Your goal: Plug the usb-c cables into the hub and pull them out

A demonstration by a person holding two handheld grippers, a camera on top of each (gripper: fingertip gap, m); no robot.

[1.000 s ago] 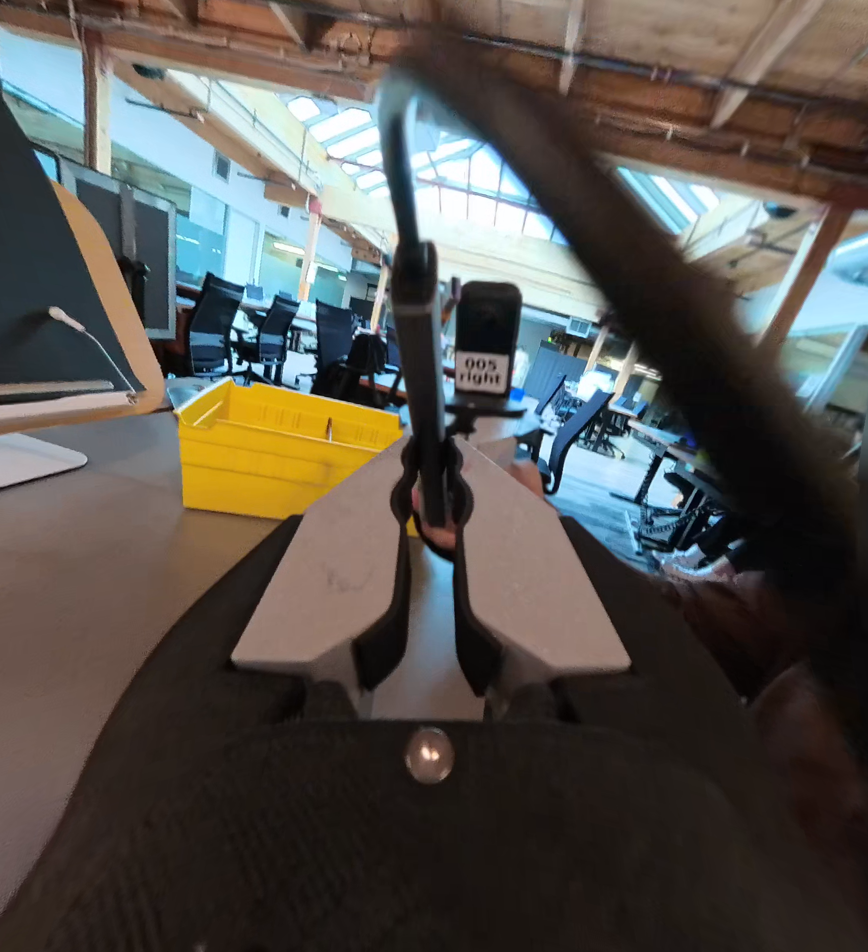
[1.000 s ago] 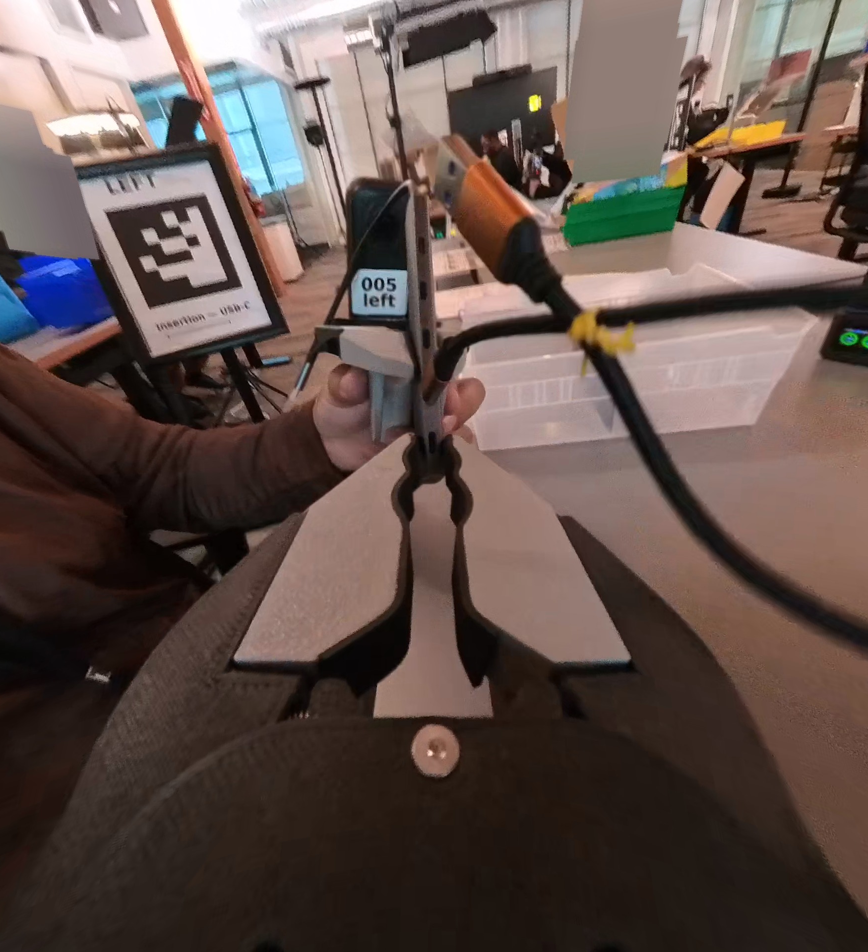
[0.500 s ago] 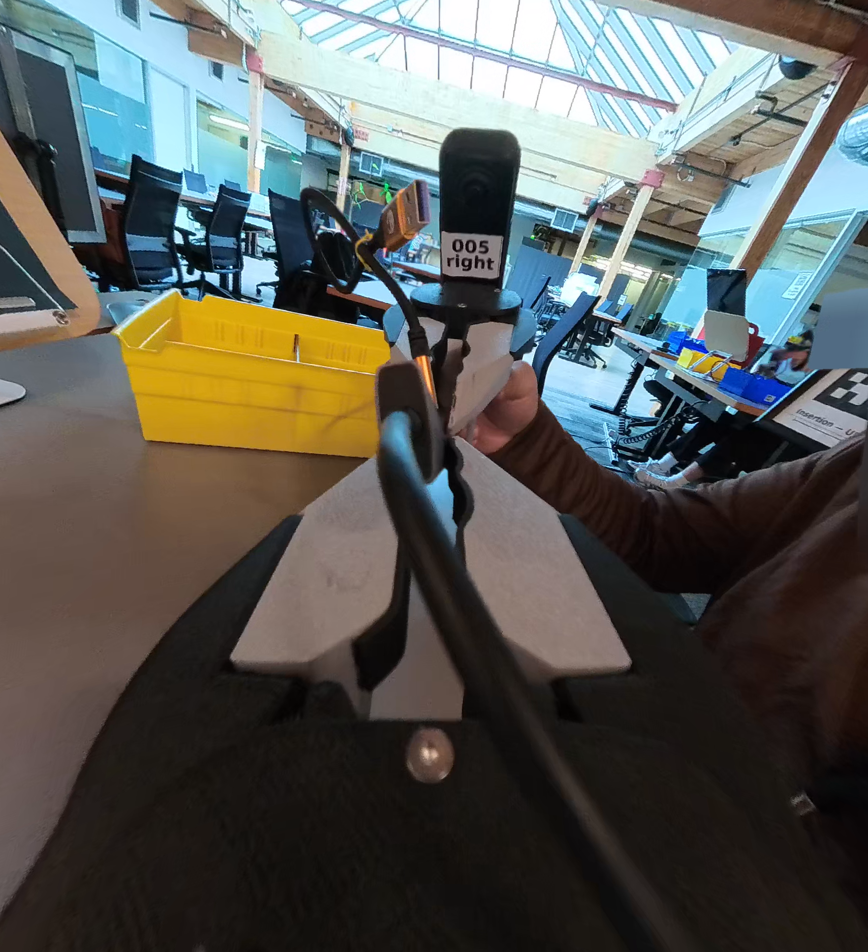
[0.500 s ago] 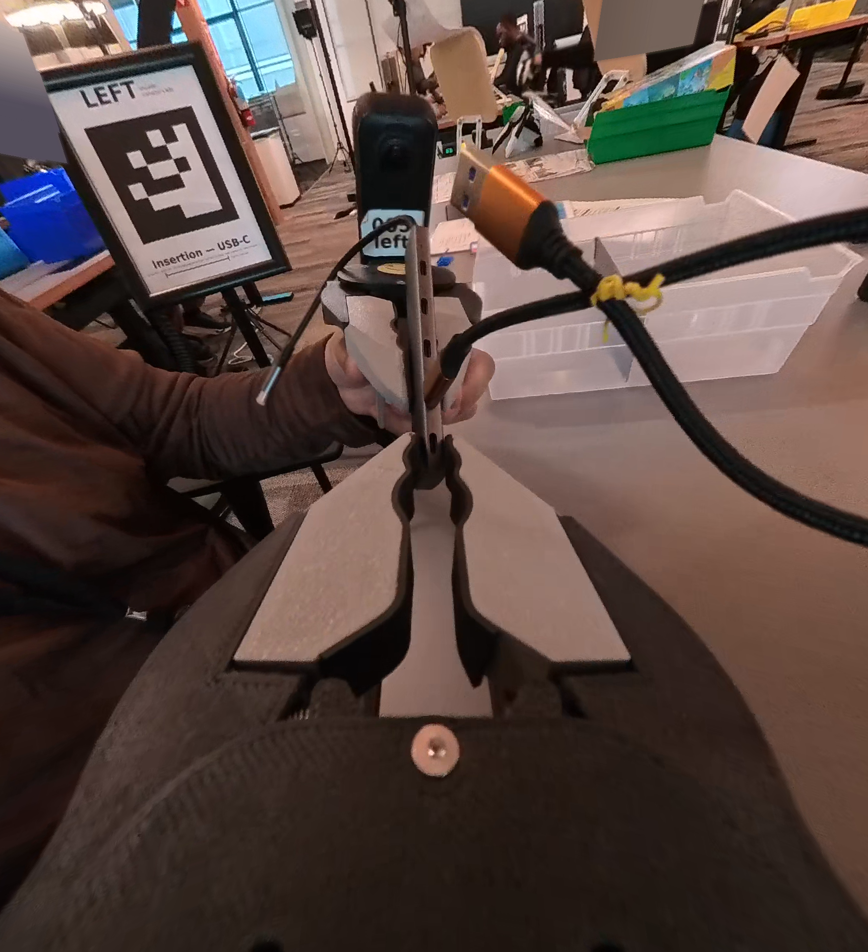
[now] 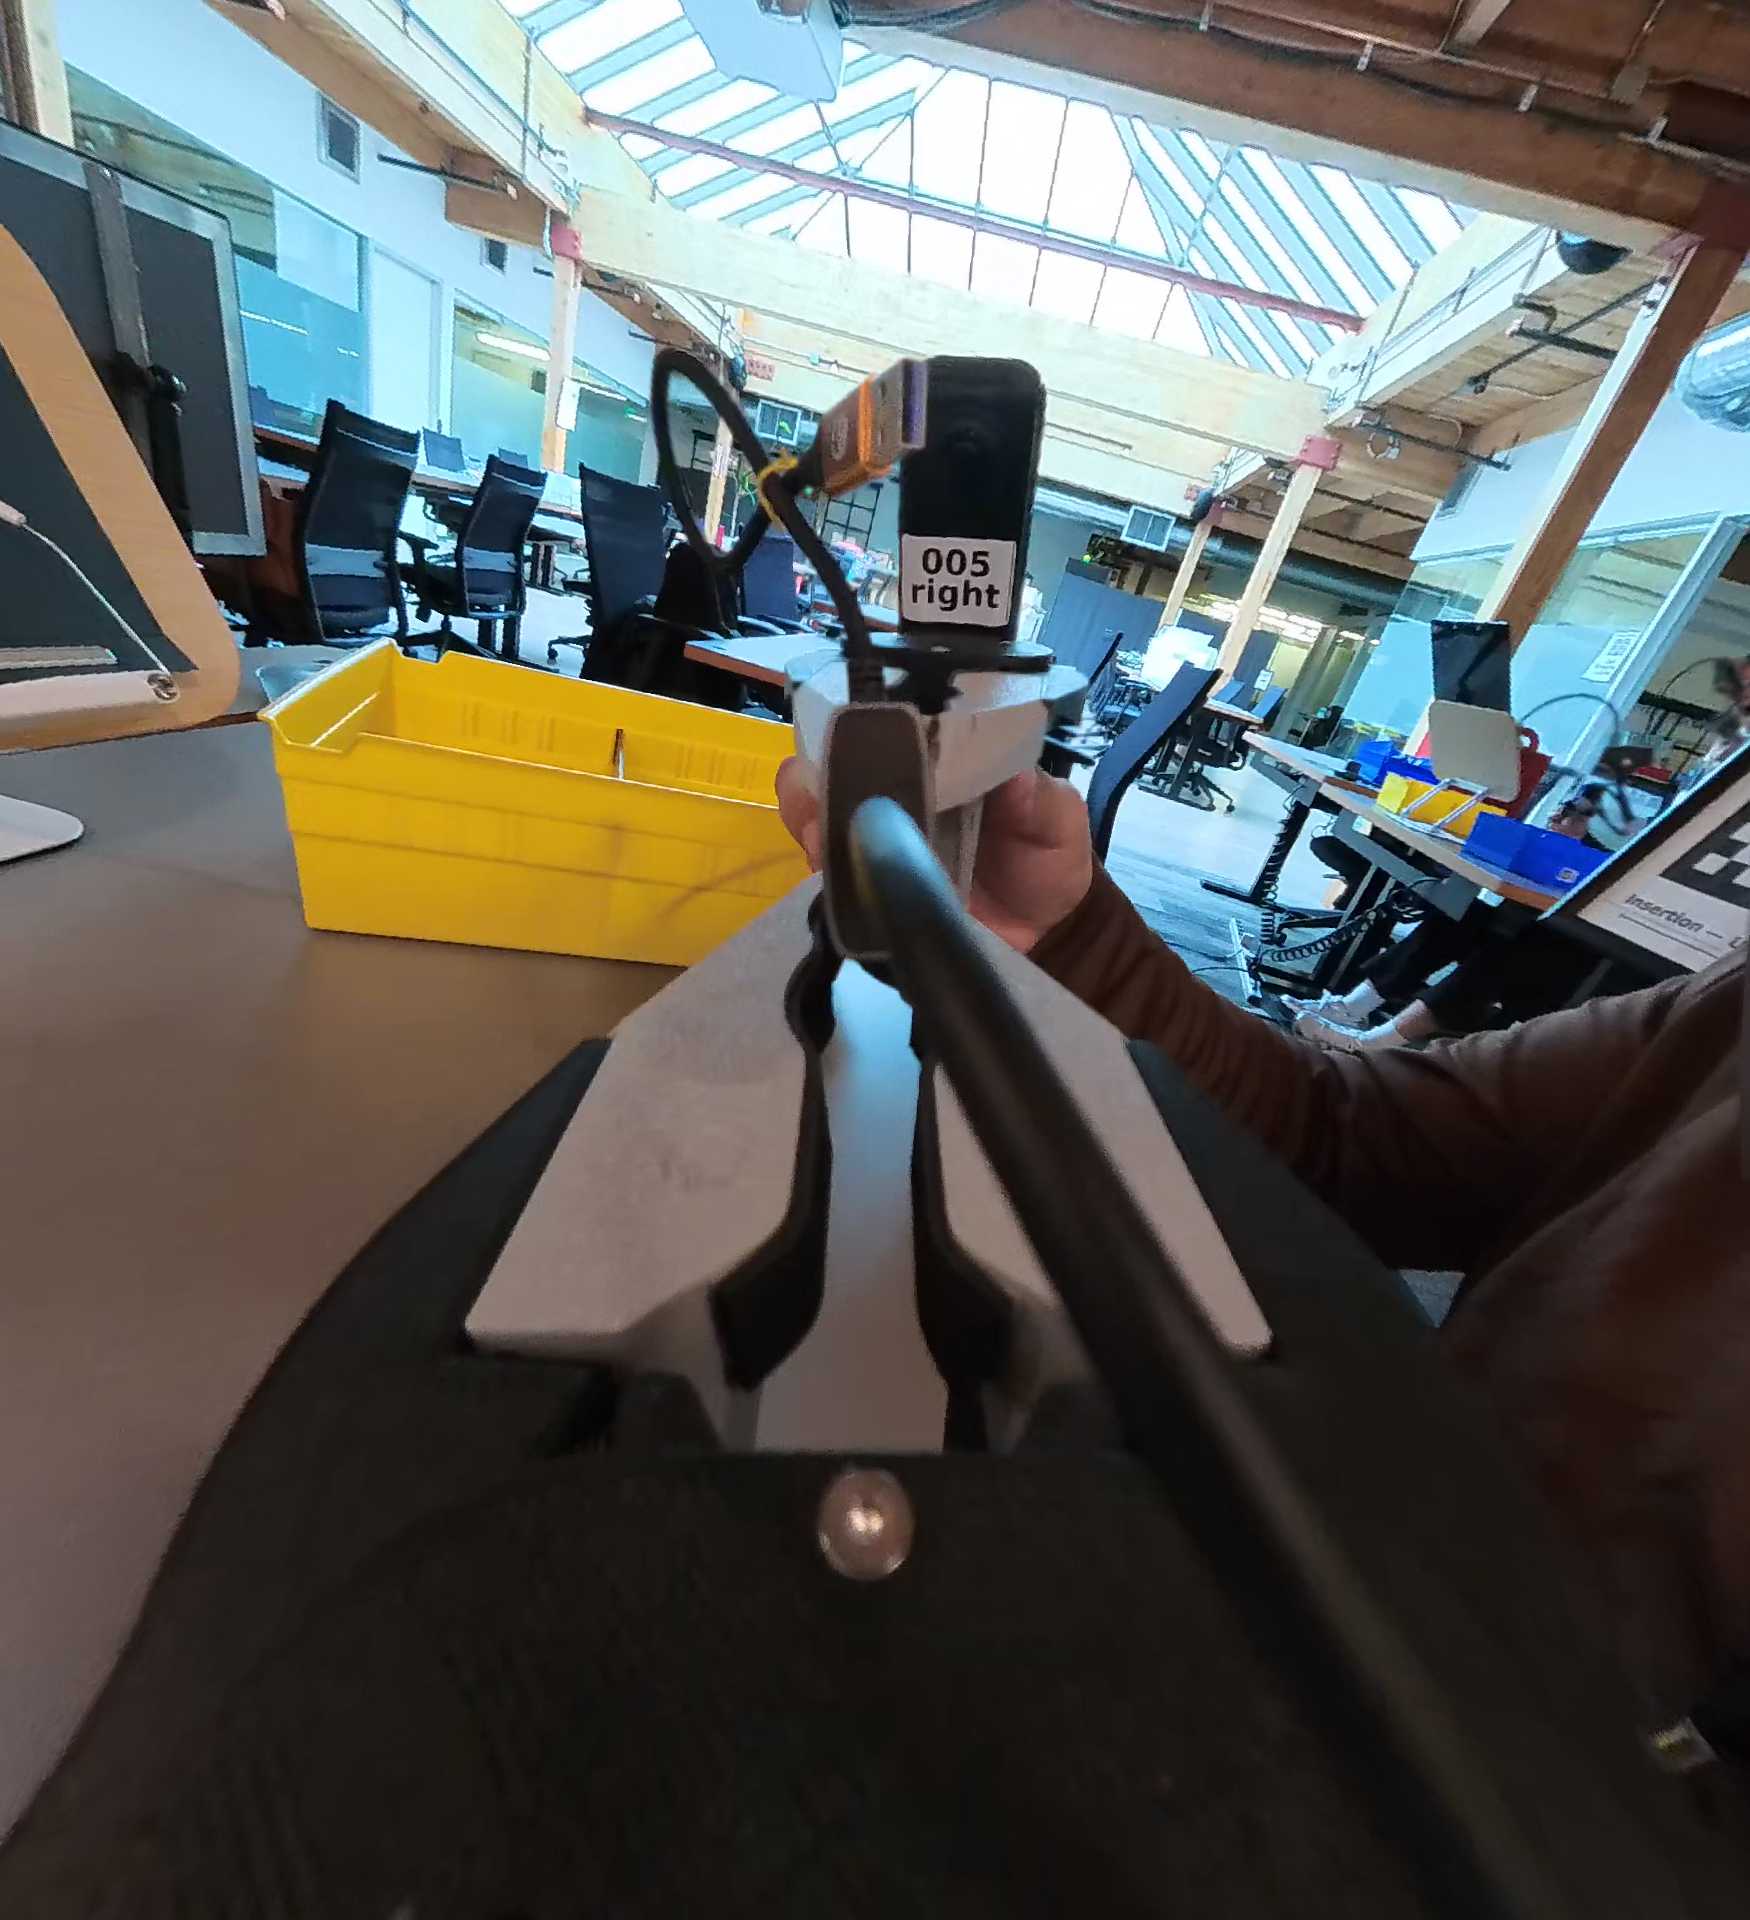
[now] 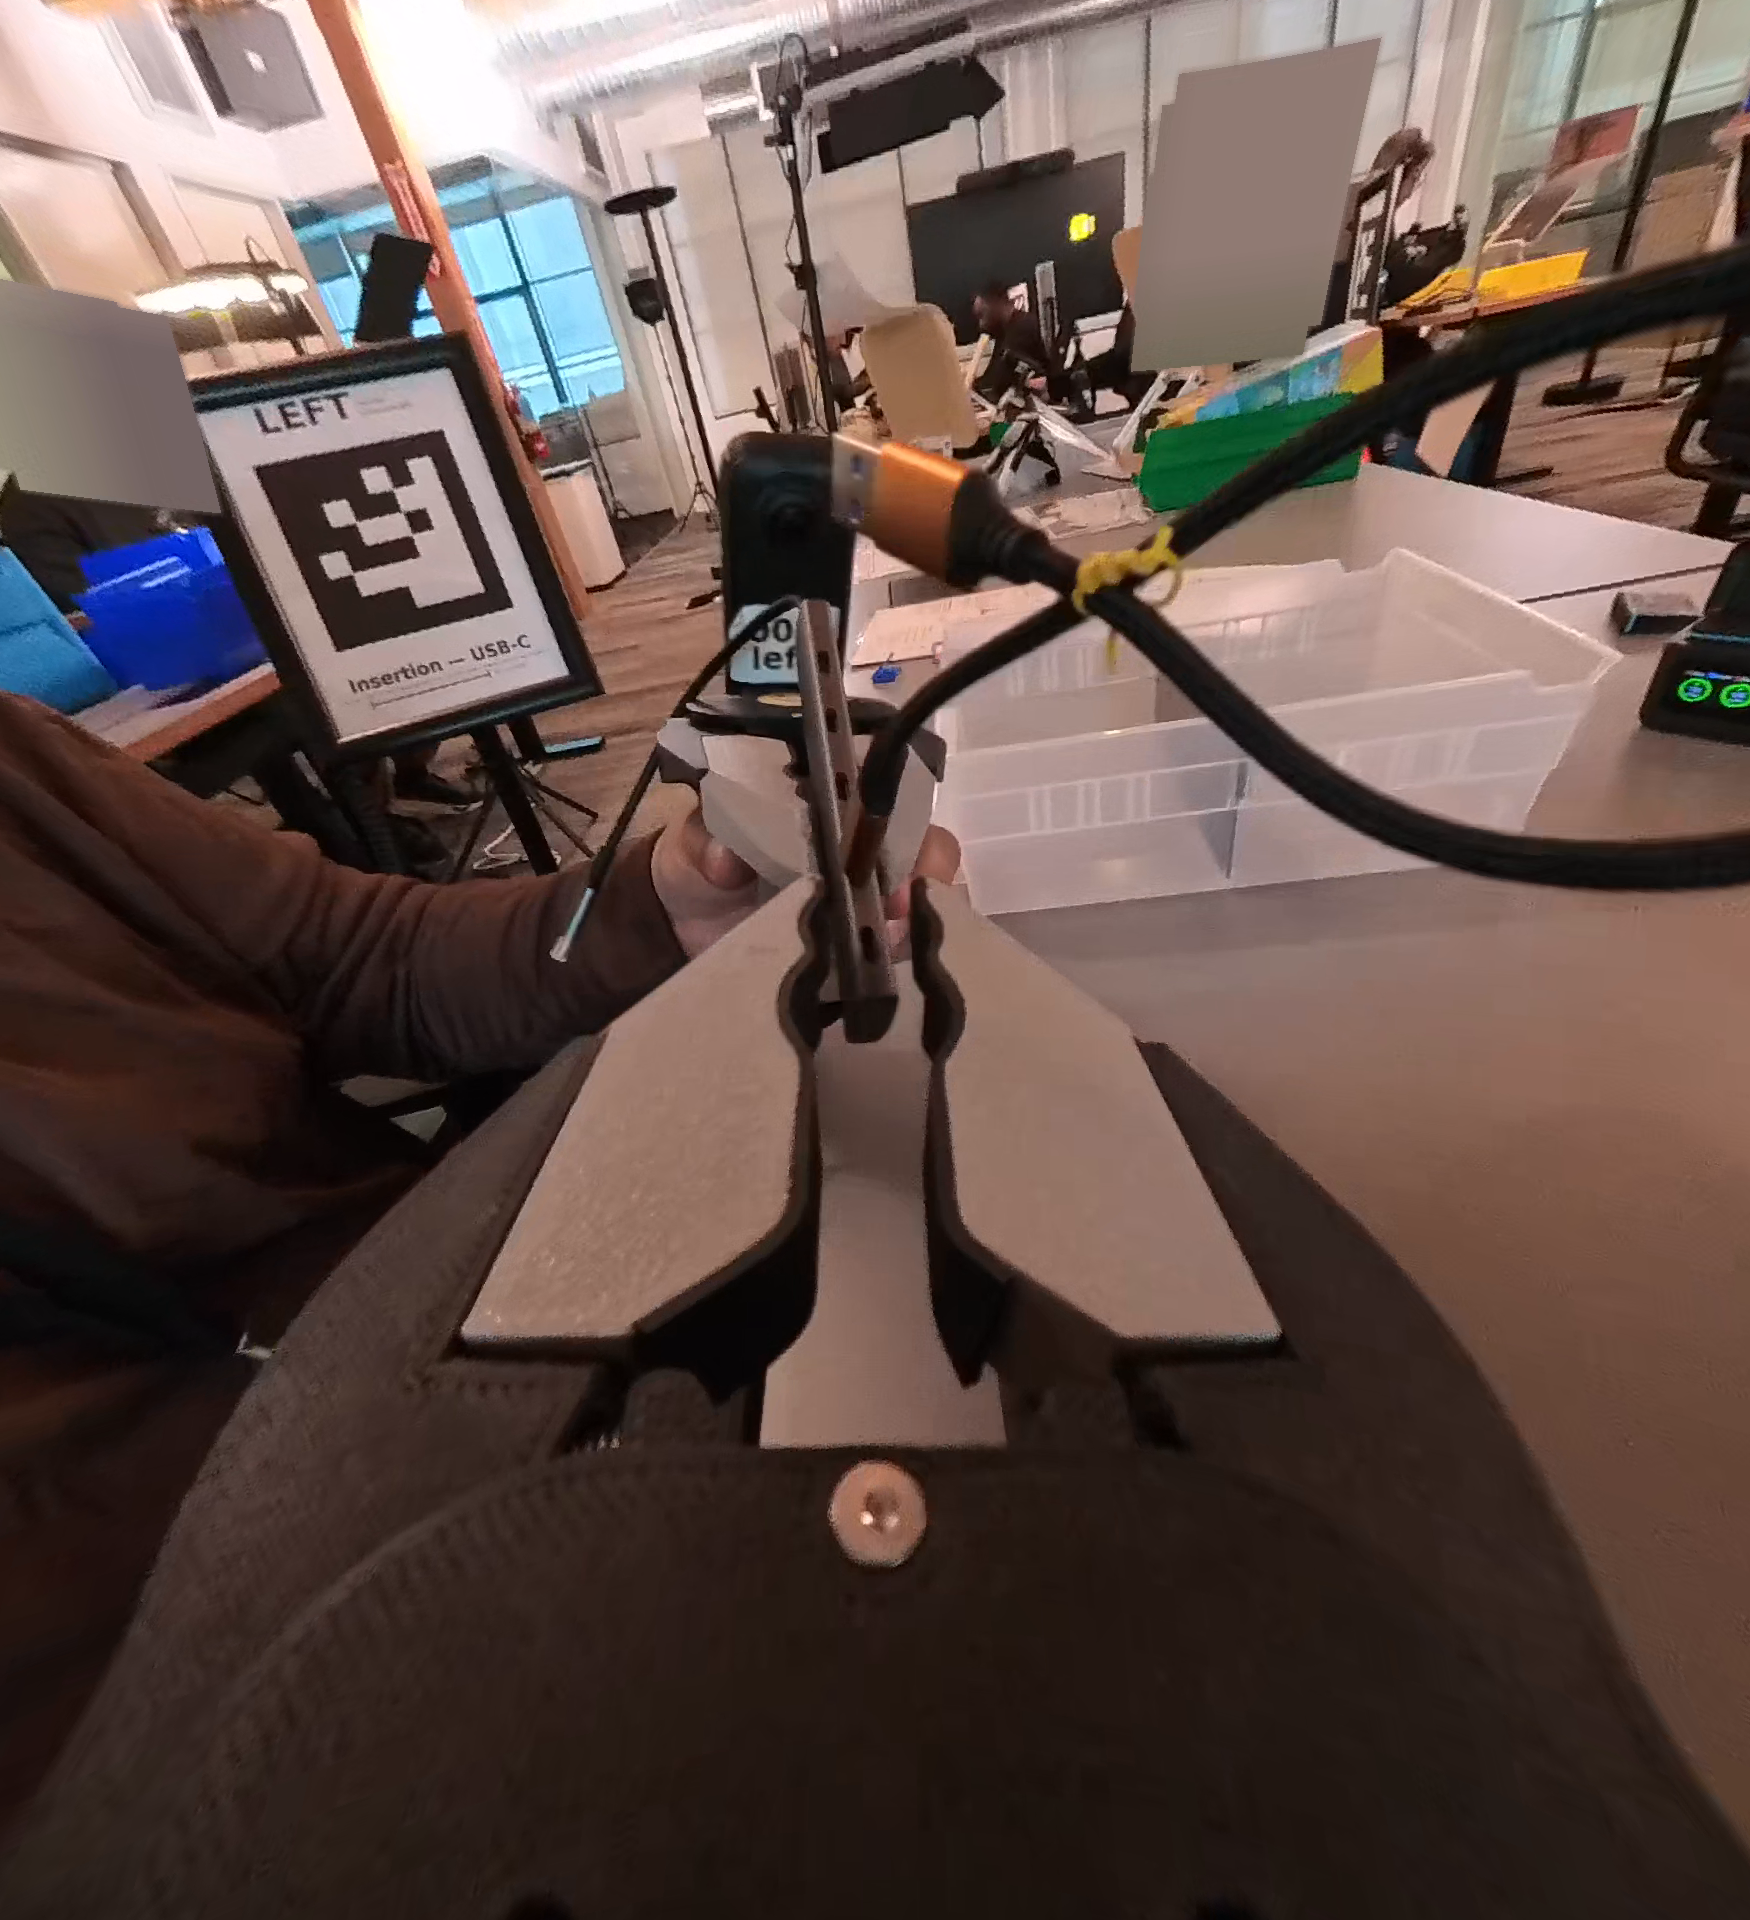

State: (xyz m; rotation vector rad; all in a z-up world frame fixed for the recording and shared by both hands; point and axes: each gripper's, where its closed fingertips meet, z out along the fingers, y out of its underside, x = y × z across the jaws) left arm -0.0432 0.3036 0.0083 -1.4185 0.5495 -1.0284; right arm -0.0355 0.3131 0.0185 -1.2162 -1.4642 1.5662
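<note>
Two hand-held grippers faced each other above a grey table (image 6: 1473, 1091). The left gripper (image 5: 866, 966) was clamped tight on the end of a slim, dark grey metal hub (image 6: 840, 821), a flat bar with a row of small slots along its edge. In the right wrist view that hub stood nearly upright and tilted a little, its near end lying in the gap of the right gripper (image 6: 866, 971). The right gripper's jaws stood a little apart on either side of the hub; whether they touched it was hard to tell. A thick black braided cable (image 6: 1266, 769) had its small plug (image 6: 866, 831) seated in a slot on the hub's right edge, and from there it swept out over the table. Its other end, an orange-sleeved flat connector (image 6: 912, 494), hung free in the air, tied to the cable with a yellow twist tie (image 6: 1125, 571). A thin black cord (image 6: 663, 769) with a silver tip dangled from the hub. Behind stood a clear plastic bin (image 6: 1266, 748) and, in the left wrist view, a yellow plastic bin (image 5: 538, 821). The step in hand appeared to be the pull-out after an insertion. The next move would likely call for the right gripper to close on the seated plug and draw it straight out along the slot, while the left held the hub steady.
</note>
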